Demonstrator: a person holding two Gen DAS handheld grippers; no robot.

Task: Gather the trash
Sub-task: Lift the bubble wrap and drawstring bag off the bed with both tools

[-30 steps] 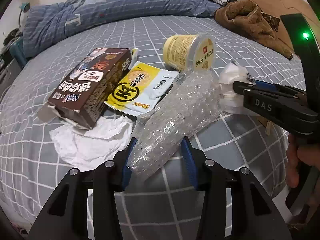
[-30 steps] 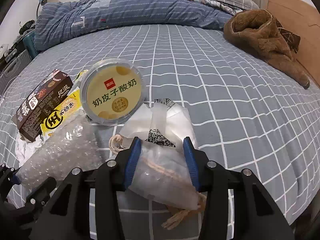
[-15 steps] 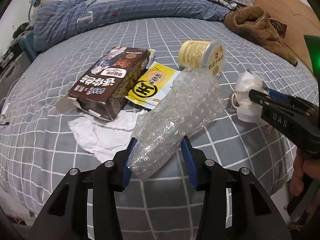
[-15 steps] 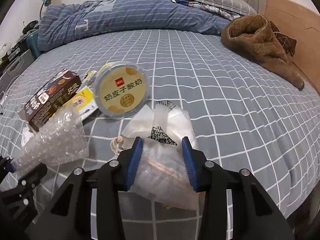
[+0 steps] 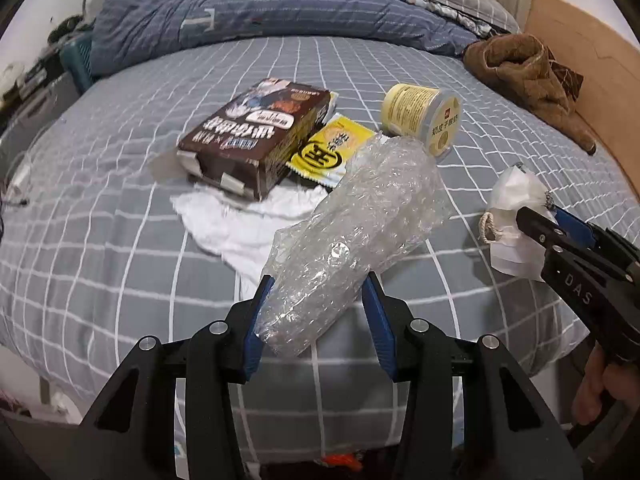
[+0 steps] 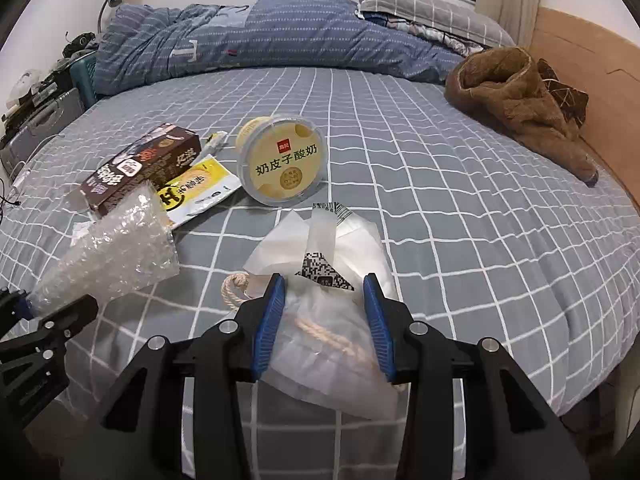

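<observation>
My left gripper (image 5: 316, 300) is shut on a roll of clear bubble wrap (image 5: 356, 232) and holds it above the near edge of the bed. It also shows in the right wrist view (image 6: 108, 252). My right gripper (image 6: 324, 308) is shut on a white plastic bag (image 6: 332, 320) with a rope handle and a QR label; the bag shows at the right of the left wrist view (image 5: 516, 216). On the bed lie a brown snack box (image 5: 256, 136), a yellow wrapper (image 5: 332, 152), a yellow yoghurt tub (image 5: 420, 120) on its side and a white tissue (image 5: 240, 224).
The grey checked bed sheet (image 6: 440, 200) fills both views. A blue duvet (image 6: 260, 32) and pillows lie at the far end. A brown fleece garment (image 6: 516, 100) lies at the far right by a wooden headboard. Cluttered items stand left of the bed.
Both grippers have pulled back and up from the bed with their loads. The trash on the bed now looks farther off and the bed's near edge shows.
</observation>
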